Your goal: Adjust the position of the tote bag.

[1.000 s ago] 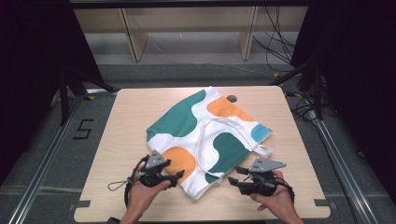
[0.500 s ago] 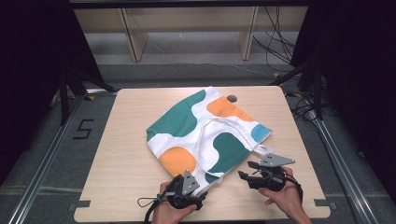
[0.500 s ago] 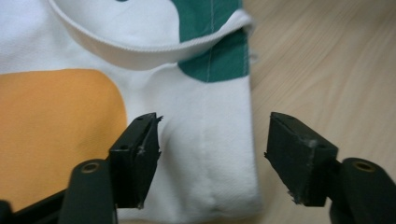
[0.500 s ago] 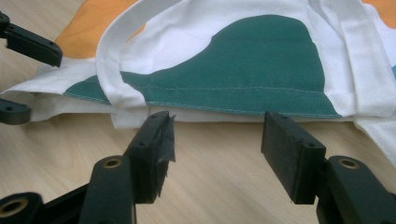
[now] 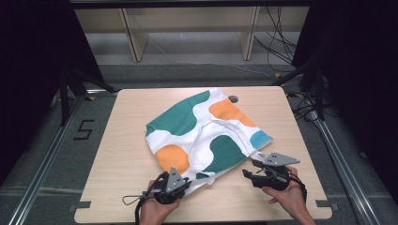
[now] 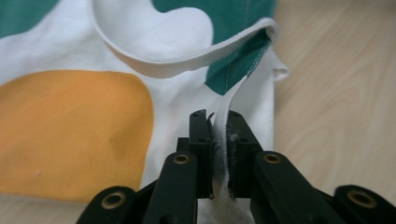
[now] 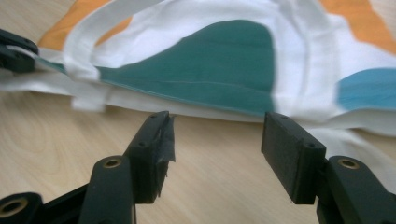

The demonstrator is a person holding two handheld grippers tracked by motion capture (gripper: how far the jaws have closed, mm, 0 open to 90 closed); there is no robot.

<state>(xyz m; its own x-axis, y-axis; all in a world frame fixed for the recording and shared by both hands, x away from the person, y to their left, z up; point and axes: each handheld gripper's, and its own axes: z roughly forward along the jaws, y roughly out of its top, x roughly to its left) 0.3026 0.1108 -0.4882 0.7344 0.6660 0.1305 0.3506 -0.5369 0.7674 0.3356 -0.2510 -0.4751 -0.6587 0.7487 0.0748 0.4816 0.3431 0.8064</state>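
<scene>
A white fabric bag (image 5: 197,126) with green, orange and blue patches lies flat on the wooden table (image 5: 126,140). At its near corner, my left gripper (image 5: 188,181) has just been closing its jaws. In the left gripper view it (image 6: 217,119) is shut on a white strap edge (image 6: 235,93) of the bag (image 6: 74,130). My right gripper (image 5: 247,171) hovers low over bare wood just off the bag's near right edge. Its jaws (image 7: 217,126) stand open with nothing between them, facing the bag (image 7: 210,60). The left gripper's jaw tips (image 7: 14,51) show at that view's far left.
A small dark round thing (image 5: 233,99) sits on the table at the bag's far edge. Behind the table stands a wooden shelf frame (image 5: 136,42), with cables (image 5: 281,51) on the floor at the right. A "5" mark (image 5: 83,130) is on the floor at the left.
My left hand shifted right and toward me to the bag's near corner, and its jaws closed on the white edge. The right gripper drifted slightly to the right.
</scene>
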